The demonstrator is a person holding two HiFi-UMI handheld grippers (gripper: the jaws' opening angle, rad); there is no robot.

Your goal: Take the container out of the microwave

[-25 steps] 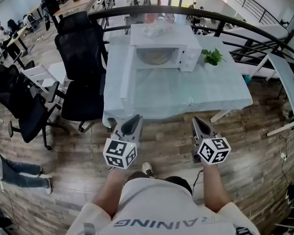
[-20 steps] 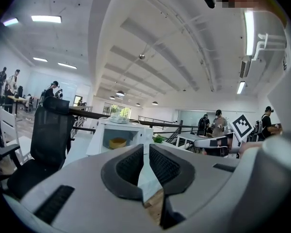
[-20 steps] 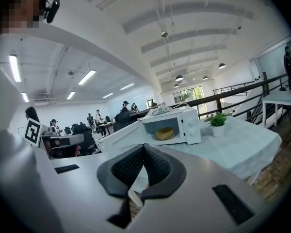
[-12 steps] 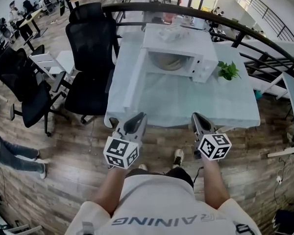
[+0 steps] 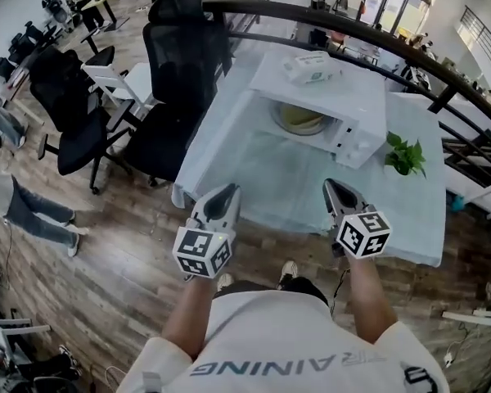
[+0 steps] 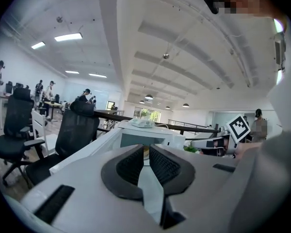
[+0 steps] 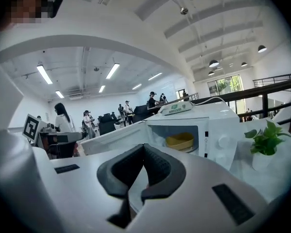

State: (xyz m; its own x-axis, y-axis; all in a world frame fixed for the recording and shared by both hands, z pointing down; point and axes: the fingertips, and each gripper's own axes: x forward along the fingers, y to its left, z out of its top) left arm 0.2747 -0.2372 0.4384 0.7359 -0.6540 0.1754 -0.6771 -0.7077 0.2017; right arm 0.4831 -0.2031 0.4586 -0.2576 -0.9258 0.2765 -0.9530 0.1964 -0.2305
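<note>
The microwave [image 5: 353, 137] stands far on the table [image 5: 262, 185], container [image 5: 301, 119] in it, packet [image 5: 311, 66] on top, plant [image 5: 404, 155] right, chairs [image 5: 180, 64] left.

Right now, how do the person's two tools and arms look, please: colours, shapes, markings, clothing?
Both the left tool and the right tool are light grey, tapered shells with dark ribbed pads. Each carries a white cube printed with black square markers. The person wears a white short-sleeved T-shirt with grey lettering.

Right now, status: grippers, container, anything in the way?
Left gripper, right gripper: shut, empty. Yellow container inside microwave, door open. Nothing seen blocking the opening.
</note>
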